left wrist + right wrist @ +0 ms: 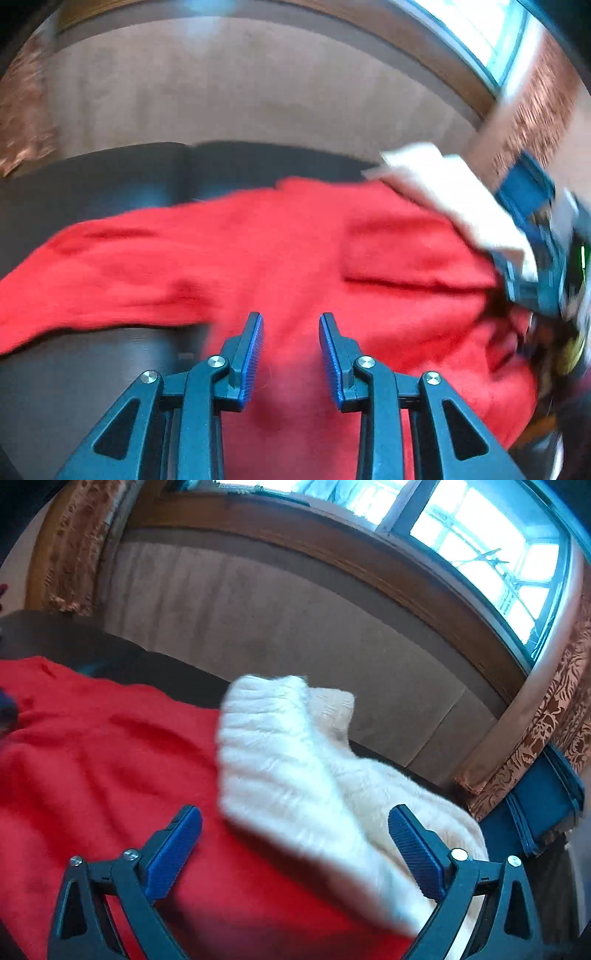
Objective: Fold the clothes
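Two knits on the dark counter (92, 206), both claws empty
Red sweater (295, 251) is fuzzy and rumpled, spread across the counter with one sleeve trailing off left. White ribbed sweater (280, 760) lies over its right edge, cuff flopped onto the red. Left claw (291, 354) hovers narrowly parted over the red; right claw (295, 849) gapes wide around the white knit

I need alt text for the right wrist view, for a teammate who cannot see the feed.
The right gripper is open over a white knitted garment that lies on top of a red garment spread on a dark surface. Nothing is gripped between its blue fingertips. Behind are a beige padded backrest, a window and patterned curtains.
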Demonstrator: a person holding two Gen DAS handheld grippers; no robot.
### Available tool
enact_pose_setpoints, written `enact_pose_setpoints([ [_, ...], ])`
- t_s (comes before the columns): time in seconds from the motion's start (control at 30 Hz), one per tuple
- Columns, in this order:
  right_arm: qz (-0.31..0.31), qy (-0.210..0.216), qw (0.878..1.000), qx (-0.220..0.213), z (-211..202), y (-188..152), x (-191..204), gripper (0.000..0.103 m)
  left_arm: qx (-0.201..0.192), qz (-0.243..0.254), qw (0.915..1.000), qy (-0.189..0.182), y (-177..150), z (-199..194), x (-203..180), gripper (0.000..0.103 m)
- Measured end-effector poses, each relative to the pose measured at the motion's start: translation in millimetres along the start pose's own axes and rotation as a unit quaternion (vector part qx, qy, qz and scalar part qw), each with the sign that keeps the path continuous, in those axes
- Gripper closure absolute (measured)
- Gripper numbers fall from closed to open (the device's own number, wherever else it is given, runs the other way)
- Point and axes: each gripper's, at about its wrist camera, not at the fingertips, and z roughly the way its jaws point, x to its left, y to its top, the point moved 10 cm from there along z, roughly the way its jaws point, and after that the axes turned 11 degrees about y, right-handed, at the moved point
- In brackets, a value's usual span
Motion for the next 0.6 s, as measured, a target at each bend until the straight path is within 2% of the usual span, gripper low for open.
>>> enact_pose_setpoints([
  [0.03, 0.013, -0.002, 1.000, 0.009, 6.9, -3.0, -13.3, 0.026, 0.001, 0.014, 0.9999, -0.004, -2.7, 5.2, -11.2, 0.072],
  [0.07, 0.027, -0.004, 0.999, 0.017, 13.8, -6.2, -26.8, 0.037, 0.002, 0.027, 0.9996, -0.008, -5.3, 10.3, -22.5, 0.072],
  [0.1, 0.057, -0.009, 0.998, 0.026, 18.7, -15.8, -47.6, 0.058, 0.003, 0.041, 0.9991, -0.012, -8.0, 15.5, -33.7, 0.072],
  [0.13, 0.088, -0.014, 0.995, 0.035, 23.6, -25.6, -68.5, 0.066, 0.004, 0.054, 0.9984, -0.016, -10.7, 20.6, -44.9, 0.072],
  [0.23, 0.170, -0.035, 0.983, 0.061, 34.5, -59.0, -128.4, 0.068, 0.007, 0.095, 0.9951, -0.028, -19.0, 36.0, -78.3, 0.072],
  [0.33, 0.229, -0.069, 0.967, 0.086, 38.0, -100.7, -183.2, 0.070, -0.008, 0.116, 0.9930, -0.016, -21.7, 38.5, -81.7, 0.072],
  [0.43, 0.260, -0.115, 0.951, 0.125, 40.5, -140.6, -220.6, 0.072, -0.016, 0.121, 0.9925, -0.008, -21.7, 40.9, -82.4, 0.072],
  [0.53, 0.252, -0.115, 0.952, 0.130, 31.7, -147.1, -221.6, 0.072, -0.019, 0.114, 0.9932, -0.016, -20.8, 43.6, -80.6, 0.071],
  [0.6, 0.246, -0.115, 0.953, 0.133, 25.8, -151.1, -221.9, 0.071, -0.021, 0.118, 0.9927, -0.009, -20.6, 43.7, -78.7, 0.069],
])
